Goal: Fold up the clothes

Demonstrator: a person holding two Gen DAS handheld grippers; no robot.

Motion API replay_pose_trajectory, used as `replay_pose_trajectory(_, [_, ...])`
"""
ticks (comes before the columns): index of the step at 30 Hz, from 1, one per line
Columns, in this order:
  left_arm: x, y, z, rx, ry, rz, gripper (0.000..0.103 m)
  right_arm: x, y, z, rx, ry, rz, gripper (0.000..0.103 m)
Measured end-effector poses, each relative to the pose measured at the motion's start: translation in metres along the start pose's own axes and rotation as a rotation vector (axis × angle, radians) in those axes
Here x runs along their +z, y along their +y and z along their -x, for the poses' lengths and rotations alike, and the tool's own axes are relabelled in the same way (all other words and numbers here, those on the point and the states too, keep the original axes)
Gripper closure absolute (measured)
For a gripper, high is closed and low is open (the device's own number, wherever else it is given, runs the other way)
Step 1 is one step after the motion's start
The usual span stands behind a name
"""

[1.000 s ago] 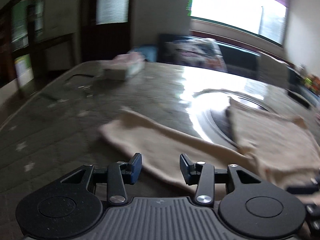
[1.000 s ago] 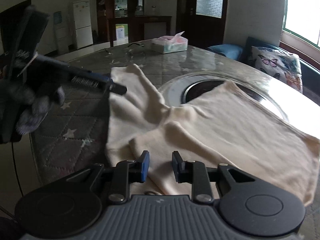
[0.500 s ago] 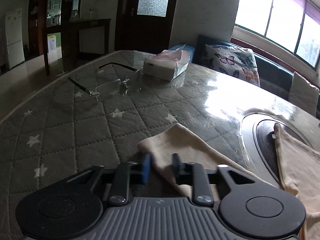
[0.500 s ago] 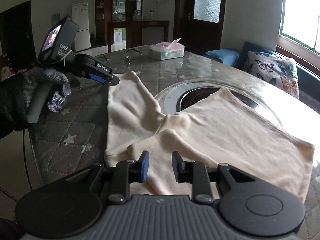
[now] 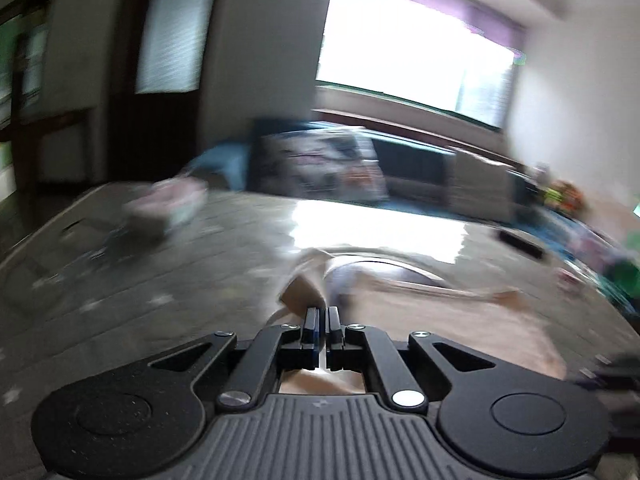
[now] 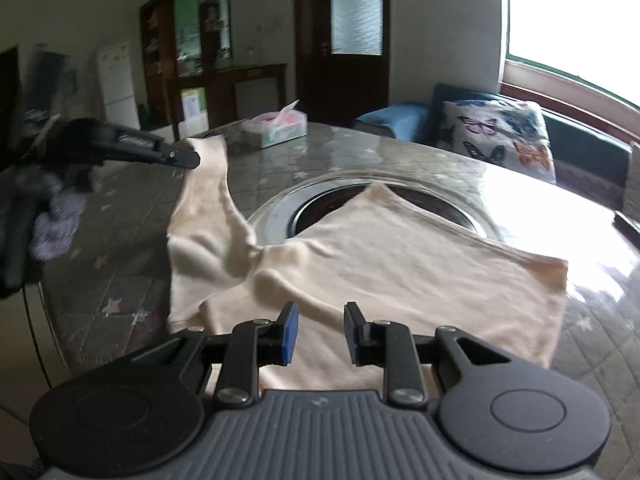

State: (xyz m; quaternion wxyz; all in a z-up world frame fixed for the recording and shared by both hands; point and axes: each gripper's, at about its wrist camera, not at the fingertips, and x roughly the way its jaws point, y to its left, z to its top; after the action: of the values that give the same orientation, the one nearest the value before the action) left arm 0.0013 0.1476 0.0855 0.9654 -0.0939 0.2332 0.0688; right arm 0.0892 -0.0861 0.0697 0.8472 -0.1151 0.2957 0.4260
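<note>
The left gripper (image 5: 322, 316) was wide apart a moment ago; now it has pinched the sleeve end (image 6: 208, 152) of the cream shirt (image 6: 400, 264) and lifted it. The right gripper (image 6: 318, 330) hangs apart above the shirt's near edge. The shirt lies on the table (image 6: 128, 216), near a tissue box (image 6: 282, 128).
</note>
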Motion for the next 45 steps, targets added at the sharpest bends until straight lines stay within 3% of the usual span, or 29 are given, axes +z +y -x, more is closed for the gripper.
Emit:
replay_pose_trajectory(4, [-0.012,-0.049,0.002,-0.127,0.025,-0.126,0.1,-0.001,-0.017,0.012,0.008,-0.018,-0.088,0.079])
replay_pose_trajectory(9, [-0.041,-0.089,-0.007,-0.218,0.09,-0.26,0.1,-0.005,-0.036,0.016,0.046,-0.027,-0.206,0.079])
replay_pose_trajectory(14, [-0.066,-0.102,-0.002,-0.261,0.145,-0.349,0.1,-0.008,-0.043,0.008,0.092,-0.002,-0.259,0.079])
replay_pose_trajectory(22, [-0.074,-0.099,-0.005,-0.295,0.169,-0.402,0.1,-0.009,-0.037,-0.011,0.172,0.036,-0.316,0.079])
replay_pose_trajectory(27, [-0.071,-0.088,-0.001,-0.26,0.159,-0.412,0.096,-0.011,-0.033,-0.032,0.166,0.088,-0.339,0.078])
replay_pose_trajectory(32, [-0.065,-0.056,0.001,-0.137,0.145,-0.356,0.095,-0.008,-0.027,-0.049,0.153,0.113,-0.328,0.078])
replay_pose_trajectory(35, [-0.064,-0.035,0.002,-0.055,0.141,-0.3,0.079,-0.007,-0.024,-0.059,0.135,0.132,-0.33,0.078])
replay_pose_trajectory(37, [-0.063,-0.023,0.003,-0.003,0.14,-0.257,0.058,-0.007,-0.022,-0.063,0.128,0.136,-0.333,0.078])
replay_pose_trajectory(40, [-0.067,-0.008,0.005,0.053,0.146,-0.214,0.052,-0.005,-0.019,-0.063,0.123,0.135,-0.323,0.079])
replay_pose_trajectory(42, [-0.07,-0.003,0.004,0.06,0.167,-0.194,0.045,-0.003,-0.018,-0.063,0.127,0.138,-0.312,0.093])
replay_pose_trajectory(45, [-0.075,-0.003,0.002,0.052,0.189,-0.199,0.045,0.003,-0.016,-0.054,0.122,0.107,-0.294,0.097])
